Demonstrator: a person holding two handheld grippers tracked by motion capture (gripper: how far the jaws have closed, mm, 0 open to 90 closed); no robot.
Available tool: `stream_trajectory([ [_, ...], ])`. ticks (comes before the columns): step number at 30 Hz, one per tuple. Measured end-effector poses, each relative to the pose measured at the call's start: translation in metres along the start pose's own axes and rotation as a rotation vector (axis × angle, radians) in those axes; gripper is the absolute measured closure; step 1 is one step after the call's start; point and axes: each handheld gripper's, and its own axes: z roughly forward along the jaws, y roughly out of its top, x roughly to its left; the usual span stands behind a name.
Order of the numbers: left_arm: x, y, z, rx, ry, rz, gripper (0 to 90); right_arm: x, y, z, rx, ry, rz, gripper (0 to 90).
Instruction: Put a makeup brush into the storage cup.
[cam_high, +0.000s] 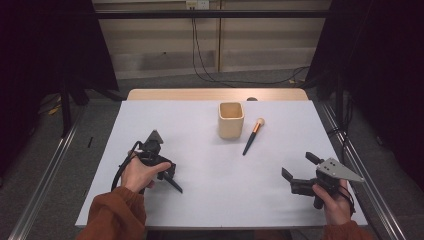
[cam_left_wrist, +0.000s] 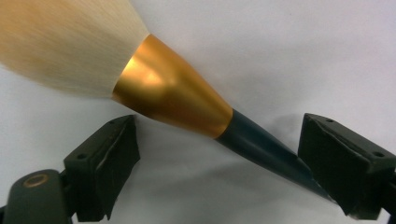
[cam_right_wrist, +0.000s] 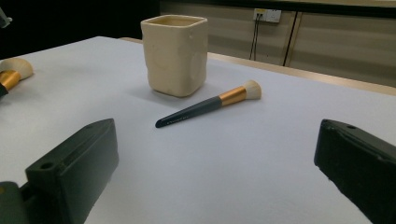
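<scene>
Your left gripper (cam_high: 167, 176) sat low over the mat at the left, jaws wide apart and straddling a big brush (cam_left_wrist: 154, 88) that lay on the white mat (cam_high: 200, 200), neither pad pressing it. Mid-table stood the cream cup (cam_high: 231, 120), a smaller brush (cam_high: 253, 136) flat just right of it. Your right gripper (cam_high: 298, 165) hovered at the right, jaws spread, nothing between them.
</scene>
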Motion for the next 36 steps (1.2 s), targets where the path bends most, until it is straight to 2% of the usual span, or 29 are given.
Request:
stream_trajectory([
  [7, -0.006, 0.005, 0.003, 0.026, 0.042, -0.021, 11.4, 0.001, 0.0, 0.0, 0.002, 0.003, -0.004, 0.0],
  [12, -0.01, 0.005, 0.006, 0.05, 0.073, 0.012, 9.6, 0.0, 0.0, 0.0, 0.001, 0.001, -0.002, 0.0],
  [19, -0.014, 0.005, 0.007, 0.059, 0.127, 0.034, 15.8, 0.0, 0.0, 0.0, 0.001, 0.004, -0.005, 0.0],
  [22, -0.013, 0.006, 0.006, 0.065, 0.119, 0.04, 15.8, 0.0, 0.0, -0.001, 0.0, 0.004, -0.004, 0.0],
  [24, -0.015, 0.005, 0.007, 0.063, 0.13, 0.056, 15.4, 0.0, 0.0, -0.001, 0.0, 0.004, -0.003, 0.0],
  [25, -0.015, 0.005, 0.008, 0.065, 0.133, 0.047, 15.4, 0.0, 0.0, -0.001, 0.0, 0.004, -0.003, 0.0],
  [30, -0.015, 0.008, 0.009, 0.083, 0.136, 0.054, 14.8, 0.001, 0.0, -0.002, -0.001, 0.005, -0.004, 0.0],
  [31, -0.015, 0.008, 0.008, 0.092, 0.135, 0.076, 14.8, 0.001, 0.0, -0.002, -0.001, 0.005, -0.004, 0.0],
  [36, -0.016, 0.007, 0.008, 0.096, 0.141, 0.091, 15.3, 0.001, 0.0, -0.002, -0.001, 0.003, 0.002, 0.0],
])
